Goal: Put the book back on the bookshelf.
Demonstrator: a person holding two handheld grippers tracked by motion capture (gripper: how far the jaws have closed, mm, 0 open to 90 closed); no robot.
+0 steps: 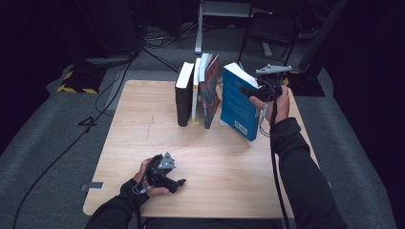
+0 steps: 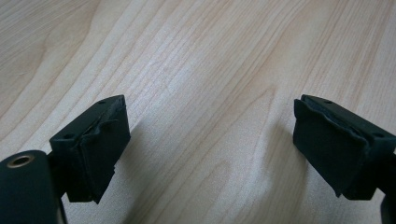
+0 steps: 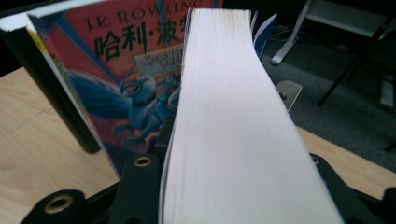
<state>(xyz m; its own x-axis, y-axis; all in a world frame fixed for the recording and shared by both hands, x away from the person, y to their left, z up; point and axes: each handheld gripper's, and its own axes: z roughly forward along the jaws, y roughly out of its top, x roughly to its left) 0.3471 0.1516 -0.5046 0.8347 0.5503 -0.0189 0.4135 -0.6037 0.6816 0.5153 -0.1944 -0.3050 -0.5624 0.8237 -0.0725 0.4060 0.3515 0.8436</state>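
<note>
Presently, our right tongs (image 1: 254,90) clamp the thick blue-covered paperback book (image 1: 237,102) across its pages; heavy, floppy, so grip deep. Left tongs (image 2: 210,149) gape wide, empty.

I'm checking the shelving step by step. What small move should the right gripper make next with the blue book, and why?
Probably ease the blue book left and upright against the colourful book. The right gripper clamps its page edge, it tilts, and a gap separates it from the standing row. The left gripper rests open on the table.
</note>
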